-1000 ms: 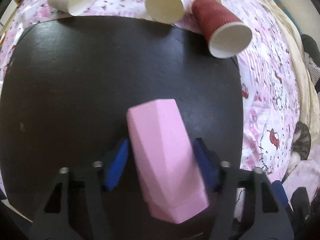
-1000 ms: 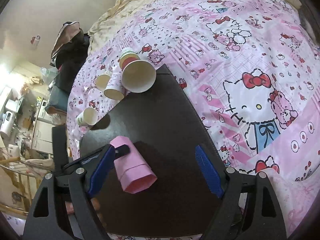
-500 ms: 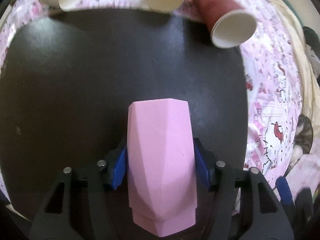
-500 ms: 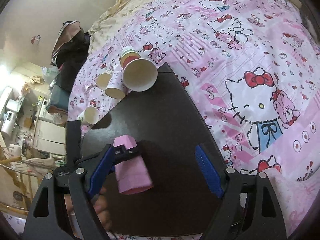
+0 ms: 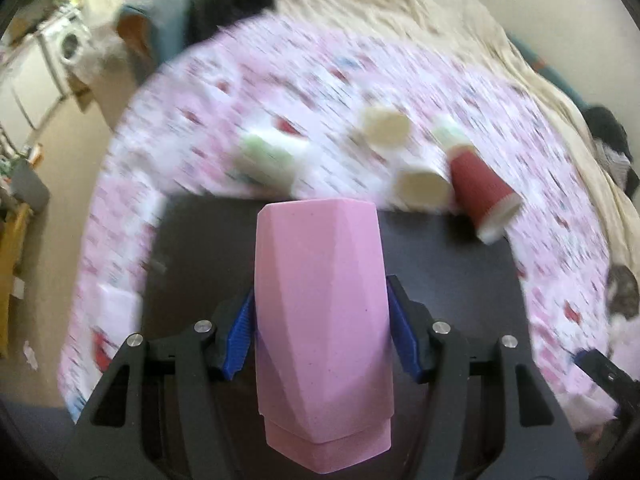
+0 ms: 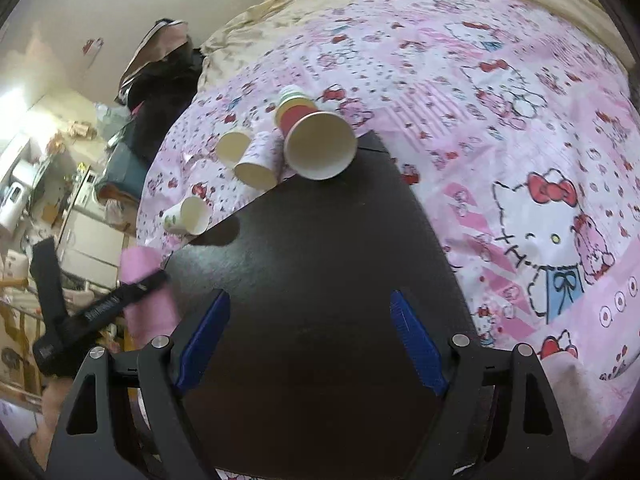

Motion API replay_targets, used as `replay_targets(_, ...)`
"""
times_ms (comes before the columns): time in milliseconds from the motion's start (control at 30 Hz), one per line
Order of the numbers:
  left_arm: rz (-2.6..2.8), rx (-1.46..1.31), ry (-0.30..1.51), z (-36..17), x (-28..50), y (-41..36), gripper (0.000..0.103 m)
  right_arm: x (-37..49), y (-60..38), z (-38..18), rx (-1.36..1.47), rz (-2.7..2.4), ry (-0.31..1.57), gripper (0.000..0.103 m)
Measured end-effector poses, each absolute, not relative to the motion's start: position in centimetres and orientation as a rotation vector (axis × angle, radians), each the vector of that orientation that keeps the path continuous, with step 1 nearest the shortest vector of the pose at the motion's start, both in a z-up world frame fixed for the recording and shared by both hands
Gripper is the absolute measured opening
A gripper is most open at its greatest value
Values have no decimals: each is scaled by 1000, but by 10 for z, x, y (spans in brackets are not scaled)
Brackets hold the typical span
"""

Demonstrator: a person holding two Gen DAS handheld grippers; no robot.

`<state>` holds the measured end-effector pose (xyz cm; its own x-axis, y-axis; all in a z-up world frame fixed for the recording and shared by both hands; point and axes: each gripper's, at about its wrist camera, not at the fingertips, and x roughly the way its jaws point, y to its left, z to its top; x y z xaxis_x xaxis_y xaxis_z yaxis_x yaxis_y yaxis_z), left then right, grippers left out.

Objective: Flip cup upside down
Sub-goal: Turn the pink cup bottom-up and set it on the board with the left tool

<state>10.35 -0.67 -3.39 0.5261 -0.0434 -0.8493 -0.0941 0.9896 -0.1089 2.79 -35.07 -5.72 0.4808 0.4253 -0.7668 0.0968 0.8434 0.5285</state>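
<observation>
Pink cup [image 5: 324, 328], a faceted one, sits between the blue pads [image 5: 240, 336] of the left gripper [image 5: 322, 332], and the jaws are closed on its two sides, so the cup is held. In the left wrist view the cup fills the middle of the picture, with its stepped end nearest to the camera and its other end pointing away, and it hangs above the dark surface [image 5: 448, 280]. The background there is blurred. In the right wrist view the same cup [image 6: 146, 300] shows at the left edge, with a black finger of the left gripper across it, beside the left edge of the surface [image 6: 320, 280]. The right gripper [image 6: 310, 340] hovers over the surface with its jaws apart and nothing between them. Further away, at the far edge of the surface, several paper cups lie on their sides on the pink bed cover [image 6: 500, 120]: a red cup [image 5: 486, 196] whose mouth reaches over the far corner, a white cup [image 6: 258, 164] just beside it, and a small cup with green print [image 6: 186, 216] more to the left. Beyond the cover lies a cream blanket [image 5: 440, 16].
</observation>
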Motion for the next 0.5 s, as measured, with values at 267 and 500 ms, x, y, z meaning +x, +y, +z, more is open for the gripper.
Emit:
replay_targets(267, 185, -74, 825, -35, 138, 61, 56, 28, -323, -47, 386, 168, 1027, 85)
replay_targets(500, 235, 14, 735, -68, 161, 52, 56, 40, -318, -53, 401, 171, 1050, 85)
